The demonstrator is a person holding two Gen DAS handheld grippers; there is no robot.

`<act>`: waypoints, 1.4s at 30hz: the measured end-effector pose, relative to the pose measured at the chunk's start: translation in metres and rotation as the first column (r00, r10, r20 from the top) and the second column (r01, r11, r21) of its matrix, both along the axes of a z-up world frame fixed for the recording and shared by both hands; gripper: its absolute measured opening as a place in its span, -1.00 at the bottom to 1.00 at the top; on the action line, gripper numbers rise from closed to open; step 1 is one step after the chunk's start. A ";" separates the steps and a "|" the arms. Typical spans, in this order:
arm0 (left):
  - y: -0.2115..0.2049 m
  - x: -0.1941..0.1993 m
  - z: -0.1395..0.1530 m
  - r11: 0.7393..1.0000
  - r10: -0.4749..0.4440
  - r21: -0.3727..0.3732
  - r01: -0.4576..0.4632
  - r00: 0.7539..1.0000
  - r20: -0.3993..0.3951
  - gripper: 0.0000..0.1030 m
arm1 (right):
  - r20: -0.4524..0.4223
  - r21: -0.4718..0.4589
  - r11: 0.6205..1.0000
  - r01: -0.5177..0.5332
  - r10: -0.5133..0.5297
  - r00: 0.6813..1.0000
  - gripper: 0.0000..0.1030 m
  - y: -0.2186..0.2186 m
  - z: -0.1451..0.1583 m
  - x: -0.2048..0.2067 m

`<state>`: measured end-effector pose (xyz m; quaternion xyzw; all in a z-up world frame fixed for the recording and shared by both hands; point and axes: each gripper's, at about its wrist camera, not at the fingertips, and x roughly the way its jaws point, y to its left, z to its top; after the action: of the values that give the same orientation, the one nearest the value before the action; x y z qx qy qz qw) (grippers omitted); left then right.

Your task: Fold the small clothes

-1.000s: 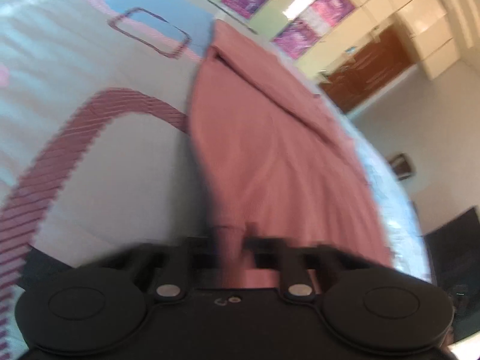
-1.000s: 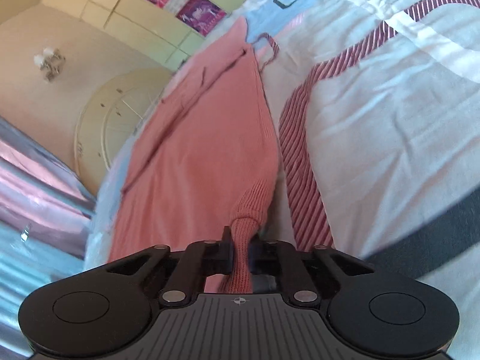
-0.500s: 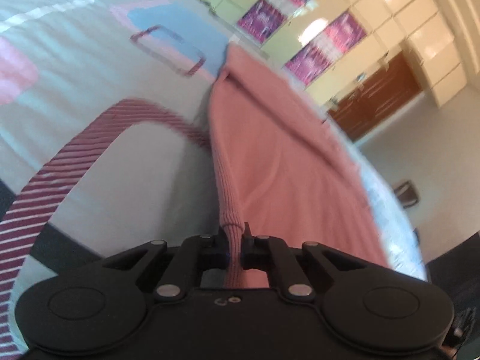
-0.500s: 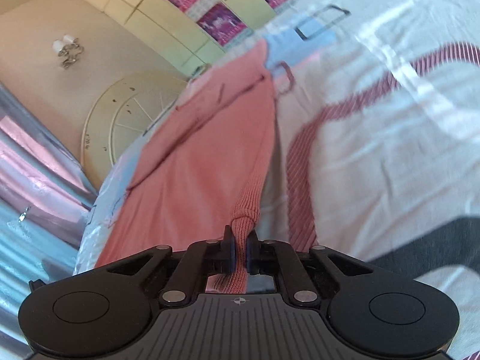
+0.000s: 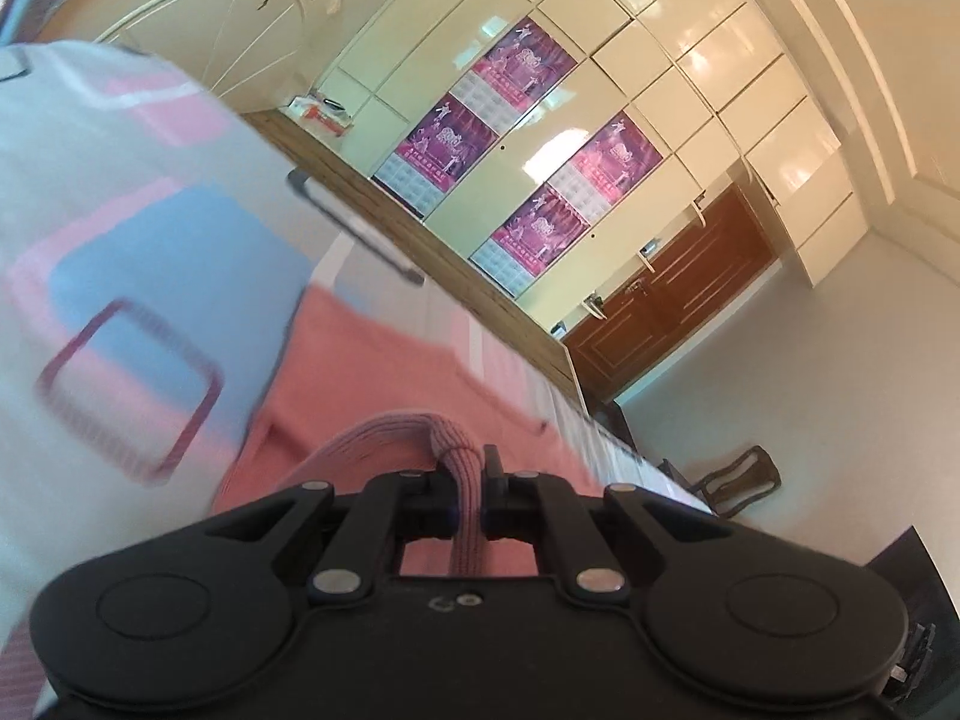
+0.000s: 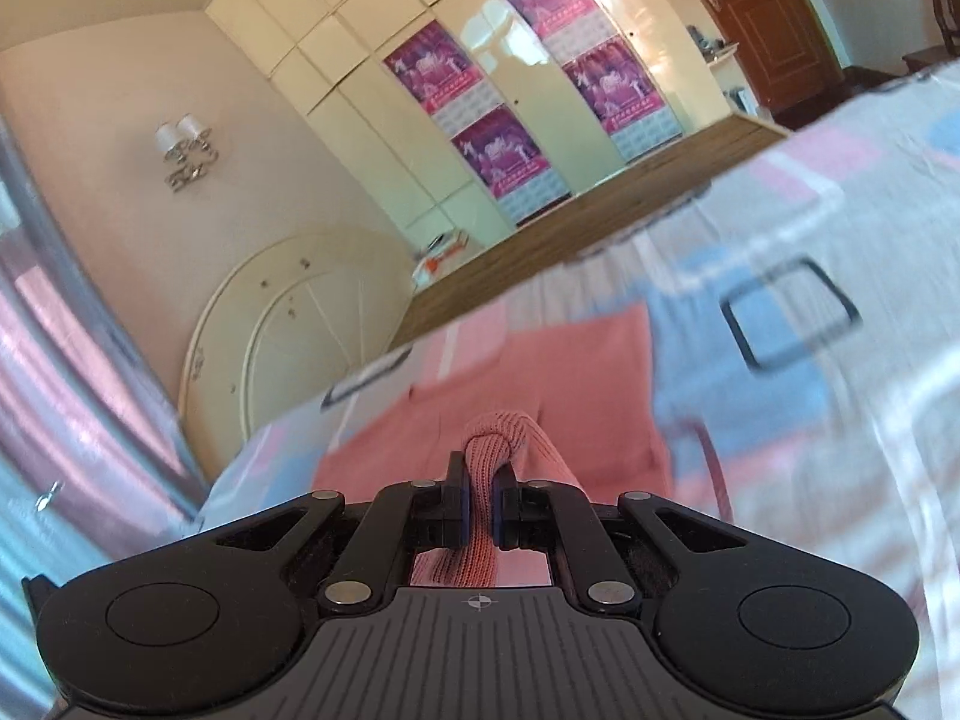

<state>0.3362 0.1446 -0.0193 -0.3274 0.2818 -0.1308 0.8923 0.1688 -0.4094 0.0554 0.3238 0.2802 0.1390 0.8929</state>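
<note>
Two black hand-held grippers each pinch a ribbed edge of a pink knit garment (image 5: 372, 372), lifted above a bed. The left gripper (image 5: 469, 507) is clamped on a bunched ribbed fold. The right gripper (image 6: 480, 510) is likewise clamped on a rolled ribbed fold. Beyond both grippers the rest of the garment lies flat on the bedsheet (image 6: 840, 420), patterned in pale blue, pink and white. Past the bed's far edge stands a cream wardrobe (image 5: 690, 90) bearing purple posters (image 5: 528, 60).
</note>
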 end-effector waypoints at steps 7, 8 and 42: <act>-0.007 0.128 -0.017 0.998 -0.029 0.044 0.033 0.995 -0.094 -0.90 | -0.124 0.067 0.995 0.074 -0.065 0.990 -0.88 -0.009 -0.022 0.133; -0.008 0.146 -0.024 0.998 -0.035 0.047 0.041 0.993 -0.113 -0.90 | -0.153 0.080 0.993 0.084 -0.071 0.986 -0.88 -0.010 -0.031 0.151; -0.036 0.243 -0.076 0.871 -0.179 0.473 0.134 0.983 0.051 -0.87 | -0.079 -0.541 0.840 -0.046 0.004 0.997 -0.84 0.048 -0.109 0.254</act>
<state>0.5788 0.1085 -0.0953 -0.0726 0.2889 -0.1461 0.9434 0.4227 -0.3615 -0.0541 0.0592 0.3453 0.0535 0.9351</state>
